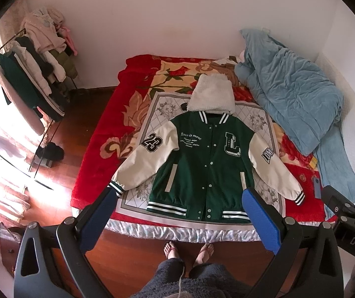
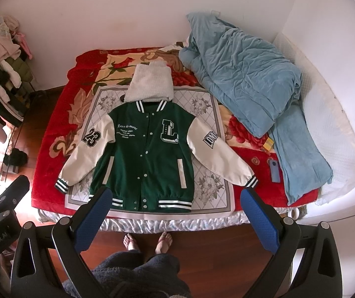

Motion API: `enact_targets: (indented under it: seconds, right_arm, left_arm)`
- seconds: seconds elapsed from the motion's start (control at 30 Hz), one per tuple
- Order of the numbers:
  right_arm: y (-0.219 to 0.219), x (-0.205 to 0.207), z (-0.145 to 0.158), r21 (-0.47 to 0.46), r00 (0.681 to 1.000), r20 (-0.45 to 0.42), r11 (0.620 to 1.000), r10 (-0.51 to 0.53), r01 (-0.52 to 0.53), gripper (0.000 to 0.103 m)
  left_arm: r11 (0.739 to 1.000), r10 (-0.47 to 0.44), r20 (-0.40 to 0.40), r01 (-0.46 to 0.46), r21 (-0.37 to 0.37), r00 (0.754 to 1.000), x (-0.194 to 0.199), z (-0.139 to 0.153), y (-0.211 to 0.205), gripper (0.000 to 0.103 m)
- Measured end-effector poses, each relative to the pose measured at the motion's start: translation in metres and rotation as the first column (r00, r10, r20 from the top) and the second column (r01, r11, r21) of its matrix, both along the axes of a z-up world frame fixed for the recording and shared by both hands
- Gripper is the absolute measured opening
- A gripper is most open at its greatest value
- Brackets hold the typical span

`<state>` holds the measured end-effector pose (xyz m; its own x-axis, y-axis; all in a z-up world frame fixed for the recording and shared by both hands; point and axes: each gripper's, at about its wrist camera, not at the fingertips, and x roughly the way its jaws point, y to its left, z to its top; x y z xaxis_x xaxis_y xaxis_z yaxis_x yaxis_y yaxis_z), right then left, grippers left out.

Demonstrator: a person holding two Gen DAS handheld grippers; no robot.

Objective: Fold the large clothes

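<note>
A green varsity jacket (image 1: 202, 164) (image 2: 147, 154) with cream sleeves, a "23" patch and a big "L" lies spread flat, front up, on the bed, its white fleecy hood (image 1: 212, 94) (image 2: 150, 84) pointing at the wall. Both sleeves slant outward and down. My left gripper (image 1: 180, 198) hovers high above the jacket's hem, open, nothing between its blue pads (image 1: 262, 218). My right gripper (image 2: 175, 198) hangs open too, above the hem and the bed's front edge. Part of each gripper shows at the edge of the other's view.
The bed carries a red floral blanket (image 1: 98, 159) (image 2: 53, 134) and a rumpled blue duvet (image 1: 296, 99) (image 2: 247, 79) at the right. A clothes rack (image 1: 33, 69) full of garments stands at the left. A person's feet (image 1: 190, 250) in sandals stand on the wooden floor before the bed.
</note>
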<state>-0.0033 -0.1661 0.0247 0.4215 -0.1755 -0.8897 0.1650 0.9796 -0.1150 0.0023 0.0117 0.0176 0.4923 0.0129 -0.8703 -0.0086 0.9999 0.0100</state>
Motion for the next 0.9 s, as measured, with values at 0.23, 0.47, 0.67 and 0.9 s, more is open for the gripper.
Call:
enact_targets:
  seconds: [0.23,0.47,0.67,0.9]
  right_arm:
    - [-0.001,0.001,0.002,0.003,1.000,-0.001,1.000,0.002,-0.002,0.103]
    - [0.000,0.002,0.003,0.003,1.000,-0.001,1.000,0.003,-0.003,0.103]
    - [0.001,0.008,0.010,-0.001,1.000,0.003,1.000,0.004,-0.004,0.103]
    - [0.003,0.008,0.010,-0.002,1.000,0.002,1.000,0.003,-0.003,0.103]
  left_arm:
    - [1.000,-0.001,0.001,0.001,0.004,1.000,0.002,0.006,0.004,0.103]
    - [1.000,0.005,0.004,-0.005,0.003,1.000,0.003,0.009,0.013,0.103]
    - [1.000,0.005,0.012,-0.005,0.010,1.000,0.003,0.007,0.017,0.103]
    - [1.000,0.003,0.011,-0.003,0.006,1.000,0.002,0.007,0.017,0.103]
